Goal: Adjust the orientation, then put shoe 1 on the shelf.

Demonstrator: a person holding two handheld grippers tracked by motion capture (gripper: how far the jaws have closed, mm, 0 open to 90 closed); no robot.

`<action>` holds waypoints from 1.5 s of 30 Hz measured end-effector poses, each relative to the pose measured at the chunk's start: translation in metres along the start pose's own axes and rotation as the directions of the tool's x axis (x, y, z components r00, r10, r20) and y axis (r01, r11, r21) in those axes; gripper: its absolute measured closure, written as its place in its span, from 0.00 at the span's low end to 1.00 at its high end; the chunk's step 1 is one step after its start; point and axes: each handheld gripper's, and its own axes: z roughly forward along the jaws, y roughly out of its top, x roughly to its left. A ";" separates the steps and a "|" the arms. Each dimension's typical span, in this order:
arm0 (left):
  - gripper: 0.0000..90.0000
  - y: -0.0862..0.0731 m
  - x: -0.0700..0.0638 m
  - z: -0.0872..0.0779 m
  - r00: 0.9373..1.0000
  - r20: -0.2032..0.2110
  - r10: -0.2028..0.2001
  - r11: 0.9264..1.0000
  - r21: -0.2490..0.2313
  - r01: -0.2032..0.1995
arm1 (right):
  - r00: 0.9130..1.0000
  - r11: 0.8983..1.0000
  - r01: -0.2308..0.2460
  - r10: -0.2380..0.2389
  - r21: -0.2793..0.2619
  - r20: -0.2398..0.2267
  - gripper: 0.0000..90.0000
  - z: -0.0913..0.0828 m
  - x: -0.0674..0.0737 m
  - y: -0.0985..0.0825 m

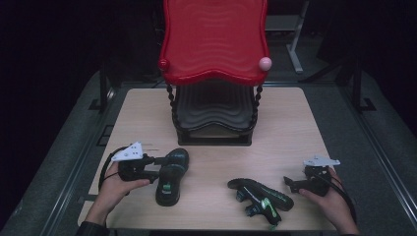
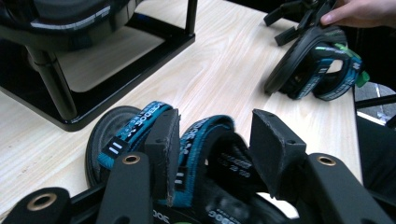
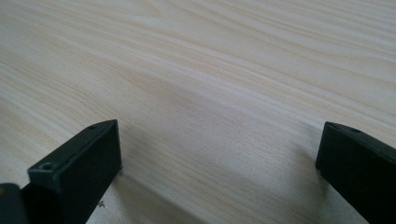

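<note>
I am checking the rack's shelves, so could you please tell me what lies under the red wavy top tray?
Under the red wavy top tray sits a black wavy lower tray, carried by black beaded posts. Its visible front looks empty; the back part is covered by the red tray.

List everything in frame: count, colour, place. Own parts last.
table: 1, light wood, centre of the high view.
rack: 1, red wavy top tier over a black lower tier on black posts, far middle of the table.
knobs: 2 on the rack's front corners, one red, one pink.
sandals: 2, black with teal straps and green marks; one upright at near left, between the left claw's jaws; one on its side at near right, by the right claw.
hands: 2, left, right, near edge.
left claw: 1, black, open around a sandal strap.
right claw: 1, black, open above bare table.
</note>
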 end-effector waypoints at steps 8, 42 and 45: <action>0.59 -0.008 0.006 0.014 1.000 0.028 0.002 1.000 0.031 -0.003 | 1.000 1.000 0.001 -0.001 0.000 0.000 0.00 0.000 0.000 0.000; 0.76 0.015 -0.001 0.011 0.996 0.085 -0.007 1.000 -0.006 0.007 | 1.000 1.000 0.000 0.000 0.000 0.000 0.00 0.000 0.000 0.000; 0.76 0.020 -0.003 0.011 0.996 0.092 -0.003 1.000 -0.014 0.005 | 1.000 1.000 0.000 0.000 0.000 0.000 0.00 0.000 0.000 0.000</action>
